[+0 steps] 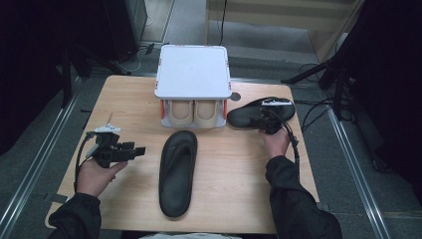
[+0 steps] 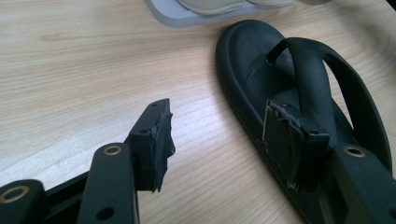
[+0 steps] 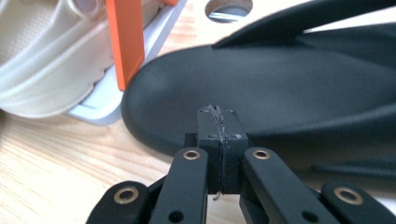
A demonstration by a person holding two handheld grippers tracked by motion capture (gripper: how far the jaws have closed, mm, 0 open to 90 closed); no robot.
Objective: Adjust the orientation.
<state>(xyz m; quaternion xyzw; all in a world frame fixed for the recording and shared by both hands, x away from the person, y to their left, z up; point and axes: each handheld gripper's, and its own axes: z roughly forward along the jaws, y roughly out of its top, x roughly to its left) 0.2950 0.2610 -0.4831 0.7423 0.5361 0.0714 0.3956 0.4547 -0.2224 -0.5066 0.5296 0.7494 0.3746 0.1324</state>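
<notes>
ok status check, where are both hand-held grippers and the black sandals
Left hand-held gripper open, beside the centre black sandal. Right hand-held gripper shut, empty, at the edge of the other black sandal by the shoe rack. Nothing in the way.

Two black flip-flop sandals lie sole-down on the wooden table. One sandal point(image 1: 177, 172) lies lengthwise in the middle, running from the near edge toward the far side, its thong strap at the far end; the open left gripper point(image 1: 141, 150) is just to its left. The other sandal point(image 1: 259, 114) lies crosswise at the far right, with the right gripper point(image 1: 268, 125), jaws pressed together, at its near edge.
</notes>
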